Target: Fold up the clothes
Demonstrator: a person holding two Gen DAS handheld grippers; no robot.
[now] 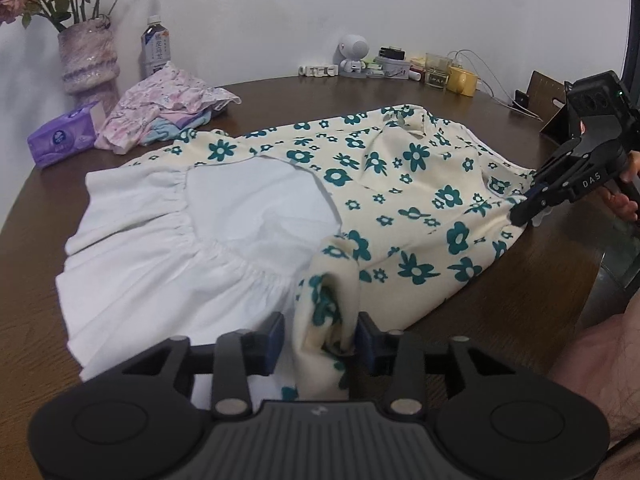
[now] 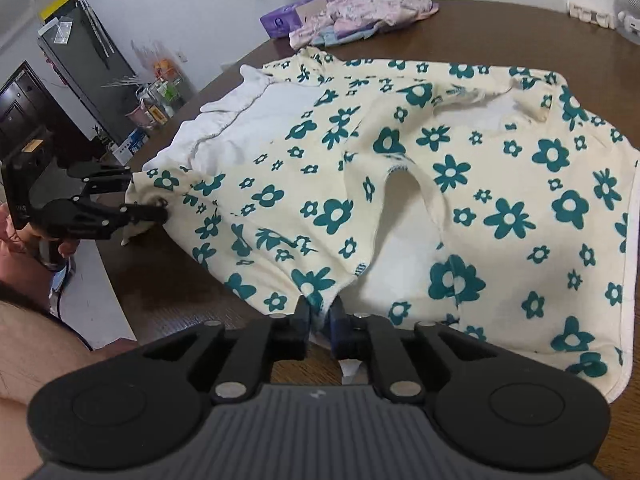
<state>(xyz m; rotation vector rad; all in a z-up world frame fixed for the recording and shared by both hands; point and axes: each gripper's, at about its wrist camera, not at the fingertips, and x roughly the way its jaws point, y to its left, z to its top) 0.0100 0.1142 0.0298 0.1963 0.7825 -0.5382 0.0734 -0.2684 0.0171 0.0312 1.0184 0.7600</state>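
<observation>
A cream garment with teal flowers [image 1: 400, 184] and a white gathered lining [image 1: 180, 248] lies spread on the brown table [image 1: 520, 300]. At the near edge my left gripper [image 1: 320, 338] is shut on a bunched fold of the flowered cloth, which rises from the table and hangs through its fingers. In the right wrist view the left gripper [image 2: 148, 200] pinches the garment's left corner. My right gripper [image 2: 320, 320] is shut on the garment's [image 2: 460, 184] near hem. From the left wrist view the right gripper [image 1: 520, 210] shows at the cloth's right edge.
A pile of pink and blue clothes [image 1: 168, 108], a purple tissue pack [image 1: 64, 136], a vase with flowers [image 1: 88, 64] and a bottle [image 1: 156, 46] stand at the back left. Small items and a yellow mug [image 1: 462, 78] line the back. A forearm [image 1: 600, 360] is at right.
</observation>
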